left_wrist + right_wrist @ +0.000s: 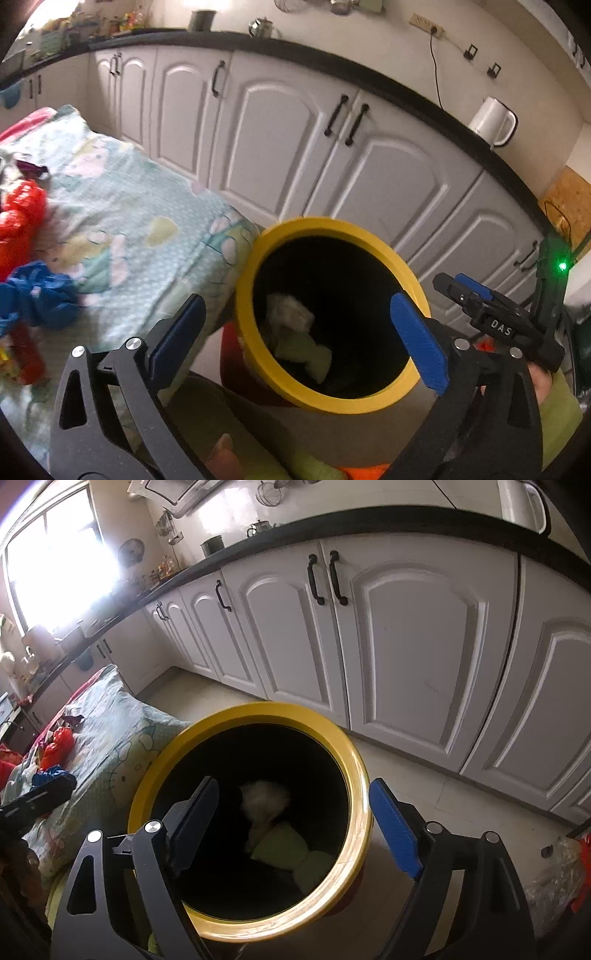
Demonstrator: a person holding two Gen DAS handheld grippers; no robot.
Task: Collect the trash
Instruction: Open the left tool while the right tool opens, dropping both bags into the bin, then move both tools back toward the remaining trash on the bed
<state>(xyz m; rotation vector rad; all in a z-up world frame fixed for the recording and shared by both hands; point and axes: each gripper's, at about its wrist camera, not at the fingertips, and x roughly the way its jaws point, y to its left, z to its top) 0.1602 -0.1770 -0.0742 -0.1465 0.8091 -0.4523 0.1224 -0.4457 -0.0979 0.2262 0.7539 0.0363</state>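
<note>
A yellow-rimmed trash bin (258,254) (364,805) stands on the floor beside the table. Inside lie a crumpled white wad (290,312) (264,799) and pale green scraps (306,354) (291,853). My left gripper (299,338) is open and empty above the bin's mouth. My right gripper (295,823) is open and empty, also over the mouth; it shows in the left wrist view (476,295) at the right. On the table lie red trash (22,218) (57,746), blue crumpled trash (40,295) (51,775) and a dark purple wrapper (31,168) (72,720).
The table carries a light green patterned cloth (140,221) (114,738). White cabinets (277,147) (406,646) under a black countertop run behind the bin. A white kettle (493,122) stands on the counter. A clear bag with red bits (554,878) lies on the floor at right.
</note>
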